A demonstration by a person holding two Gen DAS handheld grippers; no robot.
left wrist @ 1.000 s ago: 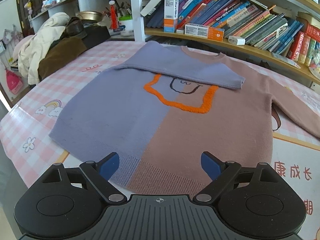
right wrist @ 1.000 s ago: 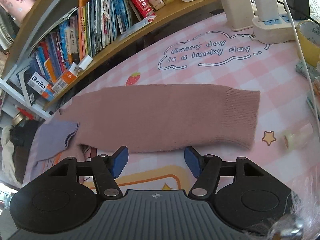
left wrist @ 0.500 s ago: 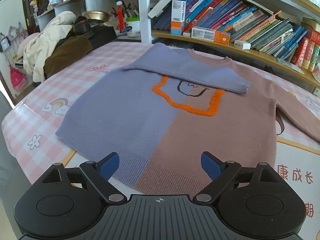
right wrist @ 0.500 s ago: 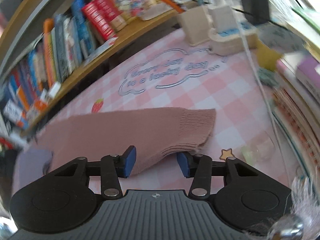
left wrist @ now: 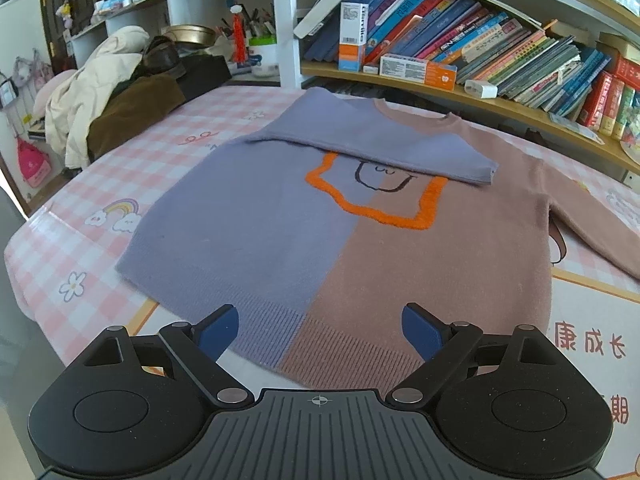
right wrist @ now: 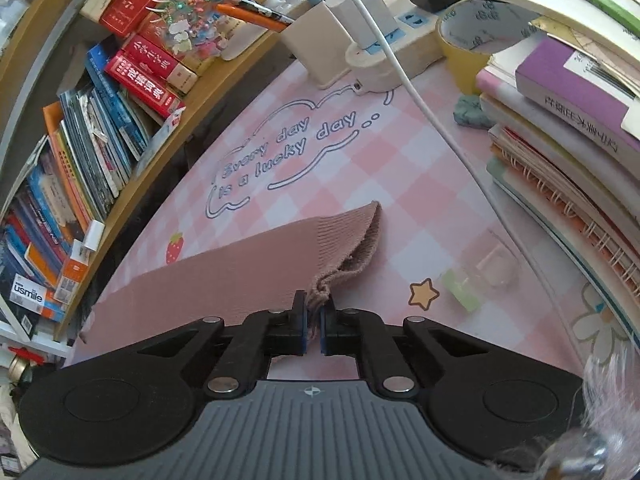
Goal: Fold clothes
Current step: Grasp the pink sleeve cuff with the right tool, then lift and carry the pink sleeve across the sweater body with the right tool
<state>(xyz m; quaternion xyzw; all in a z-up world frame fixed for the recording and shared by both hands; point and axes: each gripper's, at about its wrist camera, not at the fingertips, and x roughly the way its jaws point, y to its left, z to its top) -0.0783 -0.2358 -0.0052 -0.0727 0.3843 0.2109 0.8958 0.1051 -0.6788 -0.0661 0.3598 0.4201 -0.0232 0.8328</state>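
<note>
A sweater (left wrist: 320, 220), half lavender and half dusty pink with an orange outline on the chest, lies flat on the pink checked table (left wrist: 60, 264). Its lavender sleeve (left wrist: 380, 148) is folded across the chest. The pink sleeve (left wrist: 592, 220) stretches out to the right. My left gripper (left wrist: 320, 328) hovers open just above the ribbed hem, holding nothing. In the right wrist view the pink sleeve (right wrist: 240, 280) ends in a ribbed cuff (right wrist: 352, 236). My right gripper (right wrist: 315, 320) is shut on the cuff's near corner, and the fabric bunches between the pads.
A long bookshelf (left wrist: 480, 60) runs behind the table. A heap of clothes (left wrist: 112, 92) sits at the far left. Beside the cuff are a stack of books (right wrist: 560, 140), a white cable (right wrist: 440, 128), a power strip (right wrist: 400, 40), a tape roll (right wrist: 468, 40) and a small green-and-clear item (right wrist: 464, 288).
My right gripper rolled, moved along the sleeve to the cuff and closed on the cuff's corner, which now lifts and bunches. The left gripper stayed open over the hem.
</note>
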